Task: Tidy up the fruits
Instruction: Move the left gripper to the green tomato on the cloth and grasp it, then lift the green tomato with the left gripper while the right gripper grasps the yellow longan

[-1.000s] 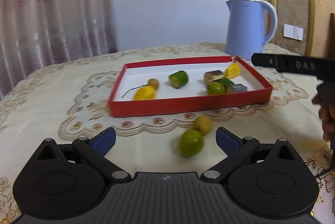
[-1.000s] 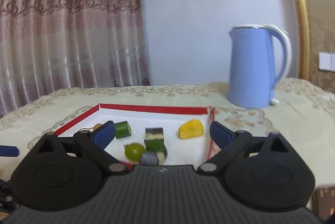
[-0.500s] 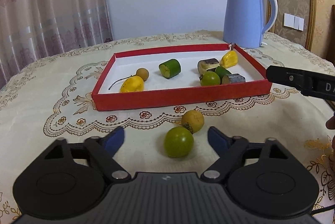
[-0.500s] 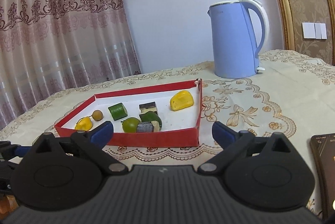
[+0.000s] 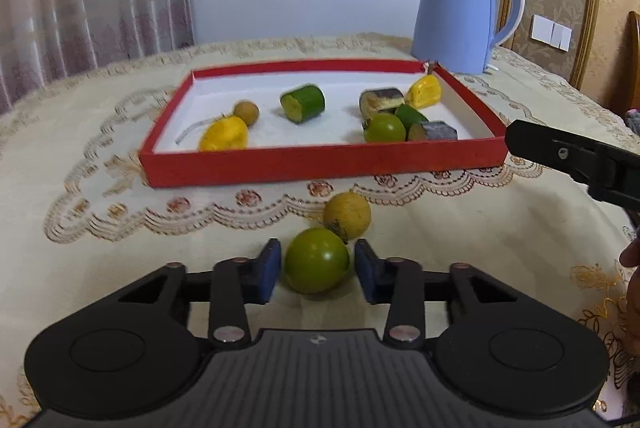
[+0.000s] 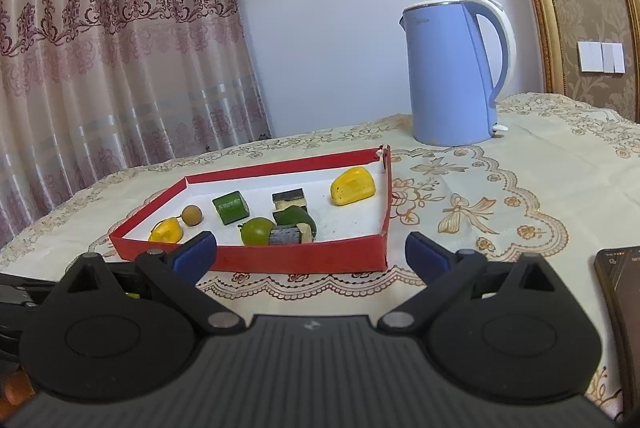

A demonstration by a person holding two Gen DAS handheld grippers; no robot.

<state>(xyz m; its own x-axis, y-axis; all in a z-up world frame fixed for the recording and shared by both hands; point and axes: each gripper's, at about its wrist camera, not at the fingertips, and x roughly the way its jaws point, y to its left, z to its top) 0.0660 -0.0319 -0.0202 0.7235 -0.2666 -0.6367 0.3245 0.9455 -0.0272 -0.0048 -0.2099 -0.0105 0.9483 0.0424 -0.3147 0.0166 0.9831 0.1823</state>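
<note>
A round green fruit (image 5: 317,260) lies on the tablecloth between the blue pads of my left gripper (image 5: 317,270). The pads stand close on both sides with a thin gap, so the grip is uncertain. A yellow round fruit (image 5: 346,215) sits just behind it, touching it. A red tray (image 5: 320,164) beyond holds several fruit pieces. In the right wrist view, my right gripper (image 6: 311,253) is open and empty, just before the red tray (image 6: 300,260).
A blue kettle (image 5: 464,12) stands behind the tray's right corner; it also shows in the right wrist view (image 6: 452,72). A dark phone (image 6: 620,292) lies at the right edge. The right gripper's black body (image 5: 576,156) reaches in from the right.
My left gripper has moved forward and its jaws have narrowed around the green fruit. My right gripper has stayed open and shifted only slightly.
</note>
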